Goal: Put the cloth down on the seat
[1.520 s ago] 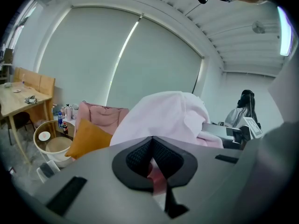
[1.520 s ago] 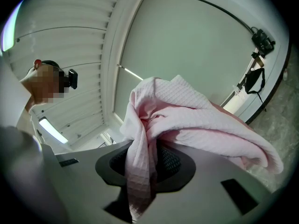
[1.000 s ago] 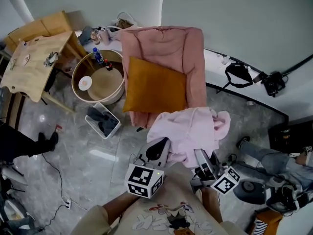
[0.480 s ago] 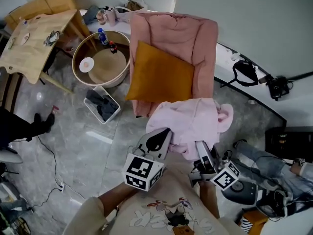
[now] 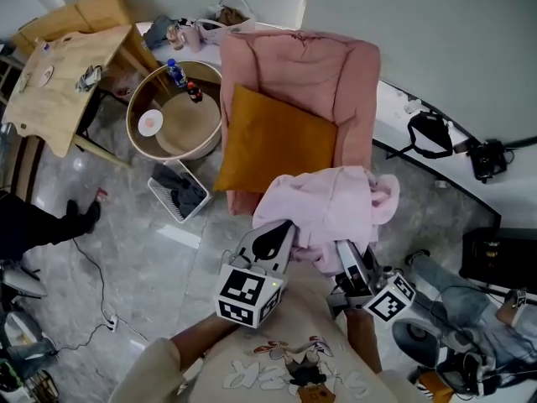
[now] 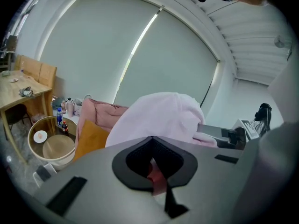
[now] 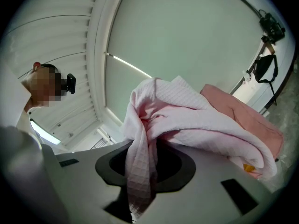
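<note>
Indoors, on a grey marbled floor (image 5: 168, 250), a pink armchair (image 5: 294, 65) stands against the wall. To its left are a wooden surface (image 5: 63, 82) and a low round surface (image 5: 180, 133). An orange cushion (image 5: 273, 141) sits on the chair's seat, leaning against the backrest.

A person standing in front of the chair holds a pale pink cloth (image 5: 331, 208) bunched in the air, gripped by a tool in each hand. From above, the cloth overlaps the chair's front edge, just below the cushion. It hangs from the tools and does not lie on the seat.

The left tool (image 5: 284, 227) reaches under the near left side of the bundle. Its jaws are drawn almost together on a reddish-pink fold, and the rest of the cloth is heaped just beyond the tips. The right tool (image 5: 344, 259) has the near right side. Its jaws are clamped on a twisted strand of the waffle-weave fabric, which runs down between them.
</note>
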Demonstrator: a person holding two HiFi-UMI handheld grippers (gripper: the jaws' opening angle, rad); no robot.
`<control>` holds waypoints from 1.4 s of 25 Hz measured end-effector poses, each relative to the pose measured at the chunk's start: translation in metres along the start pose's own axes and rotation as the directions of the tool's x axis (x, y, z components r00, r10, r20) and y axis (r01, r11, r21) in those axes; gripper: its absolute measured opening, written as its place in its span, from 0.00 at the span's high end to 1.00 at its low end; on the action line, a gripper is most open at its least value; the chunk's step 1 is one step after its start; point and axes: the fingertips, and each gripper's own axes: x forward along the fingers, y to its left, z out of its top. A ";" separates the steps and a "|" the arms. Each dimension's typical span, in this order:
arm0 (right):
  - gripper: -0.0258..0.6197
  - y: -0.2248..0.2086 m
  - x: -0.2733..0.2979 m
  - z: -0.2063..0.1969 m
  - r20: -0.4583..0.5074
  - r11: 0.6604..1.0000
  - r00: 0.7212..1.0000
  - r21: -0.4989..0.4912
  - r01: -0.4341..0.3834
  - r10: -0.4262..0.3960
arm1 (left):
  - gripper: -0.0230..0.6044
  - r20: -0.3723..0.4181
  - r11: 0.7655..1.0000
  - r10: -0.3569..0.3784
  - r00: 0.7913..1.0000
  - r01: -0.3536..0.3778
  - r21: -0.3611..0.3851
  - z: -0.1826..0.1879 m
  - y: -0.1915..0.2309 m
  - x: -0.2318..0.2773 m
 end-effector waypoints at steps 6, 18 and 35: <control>0.77 -0.040 0.021 0.045 0.001 1.000 1.000 0.015 0.011 -0.011 | 0.96 -0.029 1.000 0.004 1.000 -0.004 0.008 0.027 0.009 0.057; 0.77 -0.089 0.074 0.109 -0.021 1.000 1.000 0.019 -0.016 0.016 | 0.96 -0.003 0.995 0.101 0.995 -0.101 -0.002 0.080 0.037 0.122; 0.77 -0.172 0.141 0.172 -0.110 0.992 0.989 0.087 -0.088 0.097 | 0.96 0.004 0.970 0.242 0.970 -0.242 -0.001 0.121 0.059 0.216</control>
